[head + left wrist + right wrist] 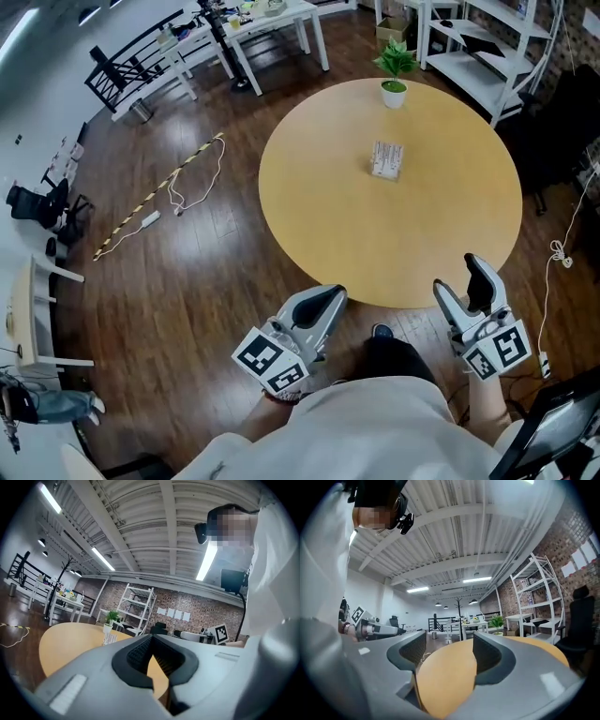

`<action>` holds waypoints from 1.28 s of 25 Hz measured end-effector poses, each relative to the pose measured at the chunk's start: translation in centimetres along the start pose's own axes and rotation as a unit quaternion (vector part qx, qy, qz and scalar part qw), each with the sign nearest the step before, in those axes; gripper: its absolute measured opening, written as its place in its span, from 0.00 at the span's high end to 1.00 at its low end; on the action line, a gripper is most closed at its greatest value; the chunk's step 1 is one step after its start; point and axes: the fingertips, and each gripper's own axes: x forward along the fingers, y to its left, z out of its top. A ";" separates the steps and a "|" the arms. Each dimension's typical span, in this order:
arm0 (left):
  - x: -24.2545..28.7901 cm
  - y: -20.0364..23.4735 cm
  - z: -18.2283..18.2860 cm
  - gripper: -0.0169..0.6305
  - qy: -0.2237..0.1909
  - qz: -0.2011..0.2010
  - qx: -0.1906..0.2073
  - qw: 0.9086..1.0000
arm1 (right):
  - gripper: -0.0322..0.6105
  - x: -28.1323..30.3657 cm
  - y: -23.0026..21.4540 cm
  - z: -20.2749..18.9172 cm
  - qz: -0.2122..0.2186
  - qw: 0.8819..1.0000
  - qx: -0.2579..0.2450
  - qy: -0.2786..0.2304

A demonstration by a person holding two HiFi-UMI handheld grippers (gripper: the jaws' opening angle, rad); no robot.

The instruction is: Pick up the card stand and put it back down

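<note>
The card stand (386,159), a small white holder with printed cards, sits on the round wooden table (375,244) past its middle, toward the potted plant (394,84). Both grippers hang at the near edge of the table, far short of the stand. My left gripper (328,298) is off the table's near-left rim, its jaws together with nothing between them. My right gripper (459,275) stands open over the near-right rim, empty. In the left gripper view the stand (109,639) shows small beyond the shut left gripper (151,641). The right gripper (449,651) frames only bare tabletop (445,677).
White shelving (478,56) stands behind the table at the right, and a black chair (562,122) is beside it. White desks (253,28) line the back. A cable and a striped stick (178,187) lie on the wooden floor to the left.
</note>
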 end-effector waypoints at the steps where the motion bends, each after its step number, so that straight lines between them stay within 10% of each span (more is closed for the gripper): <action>1: -1.7 -0.9 -0.5 0.99 0.003 -0.006 0.001 1.000 | 0.48 -1.1 1.5 0.0 -0.008 1.000 0.004 -0.004; 12: -18.7 -4.9 -0.3 0.99 0.011 0.001 -0.037 0.999 | 0.52 -9.4 17.9 2.1 -0.015 0.999 0.029 -0.011; 23: -16.5 -14.2 2.4 0.99 -0.026 -0.053 0.000 0.998 | 0.54 -14.3 20.3 1.4 -0.007 0.998 0.047 -0.032; 32: -14.1 -19.3 1.5 0.99 -0.037 -0.115 -0.069 0.990 | 0.55 -17.2 18.7 1.8 -0.006 0.998 0.052 -0.031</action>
